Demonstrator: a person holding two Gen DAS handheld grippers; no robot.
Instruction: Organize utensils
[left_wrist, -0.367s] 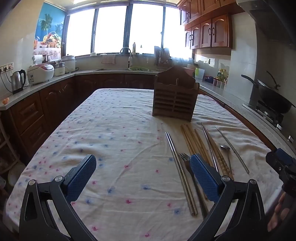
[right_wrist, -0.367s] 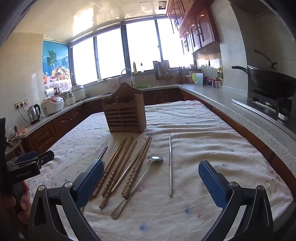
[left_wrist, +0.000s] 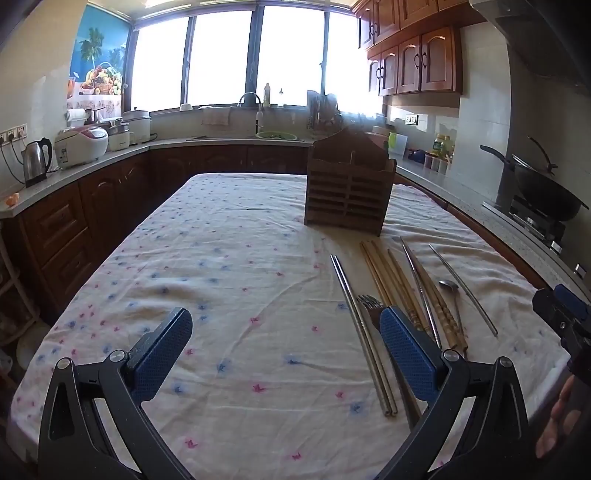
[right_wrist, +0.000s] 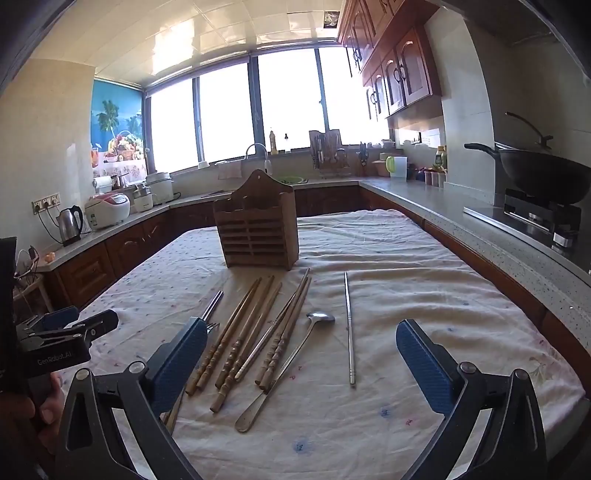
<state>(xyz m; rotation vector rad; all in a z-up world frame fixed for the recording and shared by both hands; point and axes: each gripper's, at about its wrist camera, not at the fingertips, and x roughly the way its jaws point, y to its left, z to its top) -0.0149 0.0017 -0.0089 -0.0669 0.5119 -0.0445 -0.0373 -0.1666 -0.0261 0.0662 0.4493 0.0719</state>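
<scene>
A wooden utensil holder stands upright on the cloth-covered table. In front of it lie several wooden chopsticks, a pair of metal chopsticks, a fork, a metal spoon and a single metal chopstick. My left gripper is open and empty above the table, left of the utensils. My right gripper is open and empty, hovering over the spoon and chopstick handles.
Counters run around the table: kettle and rice cooker at the left, sink at the back, wok on the stove at the right. The right gripper shows at the left wrist view's right edge.
Both grippers have shifted only slightly; the scene sits a little lower in the right wrist view. The utensils have not moved.
</scene>
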